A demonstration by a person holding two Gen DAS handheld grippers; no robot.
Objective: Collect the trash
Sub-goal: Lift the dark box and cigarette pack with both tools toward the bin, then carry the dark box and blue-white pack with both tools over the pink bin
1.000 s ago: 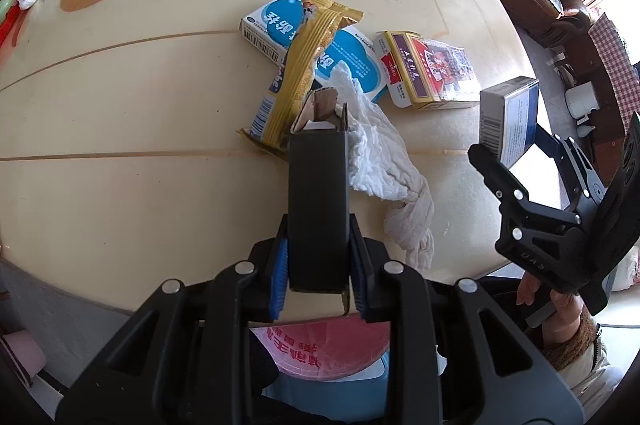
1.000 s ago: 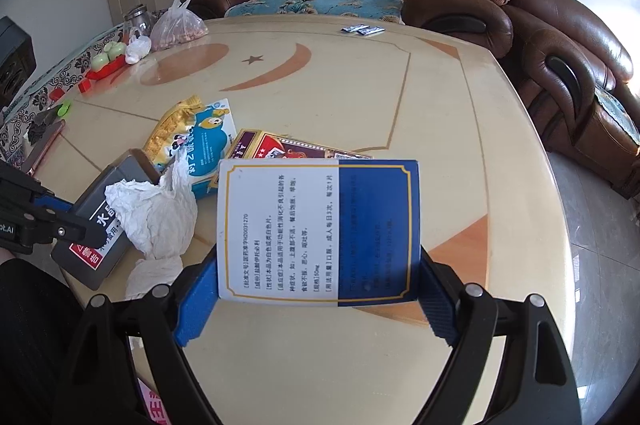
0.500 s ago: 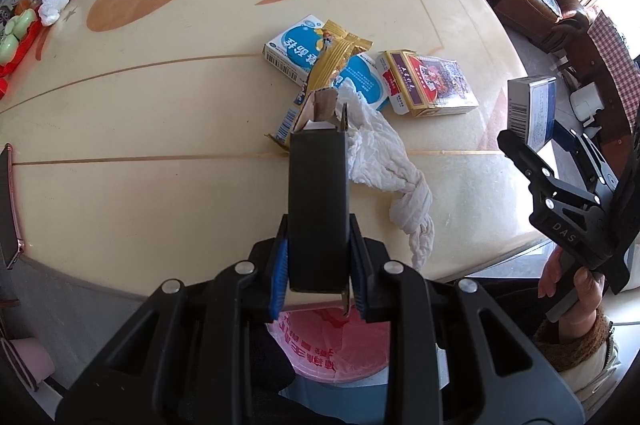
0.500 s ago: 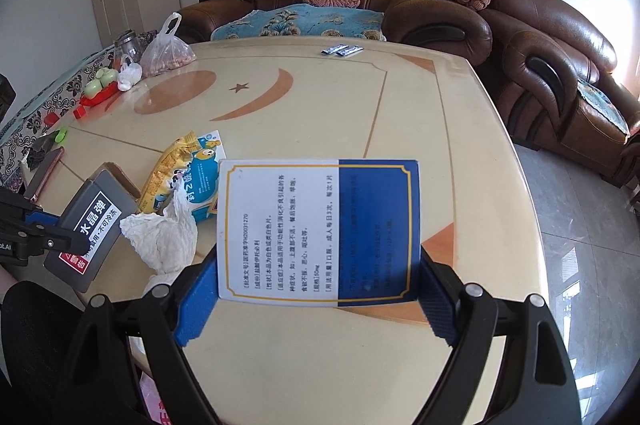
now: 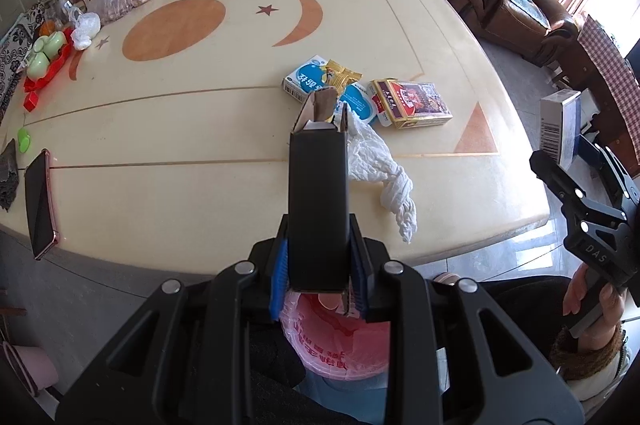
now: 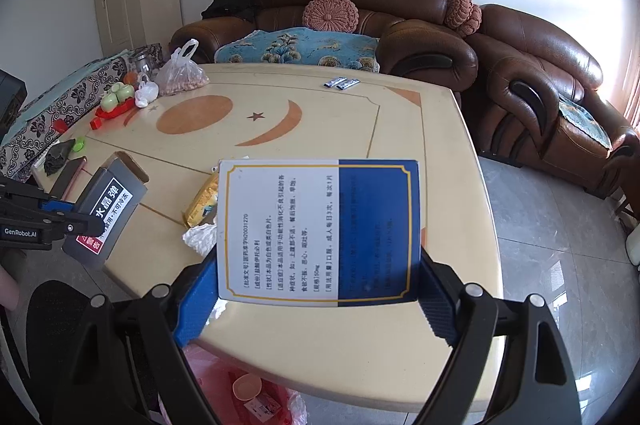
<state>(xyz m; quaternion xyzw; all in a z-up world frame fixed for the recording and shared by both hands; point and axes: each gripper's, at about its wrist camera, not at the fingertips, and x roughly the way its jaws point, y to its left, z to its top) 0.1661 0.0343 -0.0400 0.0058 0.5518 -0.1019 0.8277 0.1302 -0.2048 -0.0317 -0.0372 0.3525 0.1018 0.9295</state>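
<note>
Black cardboard fills my left jaws: my left gripper (image 5: 318,267) is clamped narrow on a slim dark box (image 5: 318,201), its torn flap end pointing away from me, raised above the near edge of the surface (image 5: 160,185). My right gripper (image 6: 318,299) stands wide yet grips too, its blue pads pressed to both sides of a white-and-blue medicine box (image 6: 320,233), held flat-on to the camera over the near right corner of the surface. Below both, off the near edge, sits a bin lined with a pink bag (image 5: 340,341). On the surface just past the dark box lies a crumpled white tissue (image 5: 376,161), trailing toward the near edge. Beyond it, toward the right edge, lie a blue-and-white box (image 5: 308,81) with a yellow wrapper (image 5: 340,77) across it, and beside them a gold-and-red carton (image 5: 412,101).
</note>
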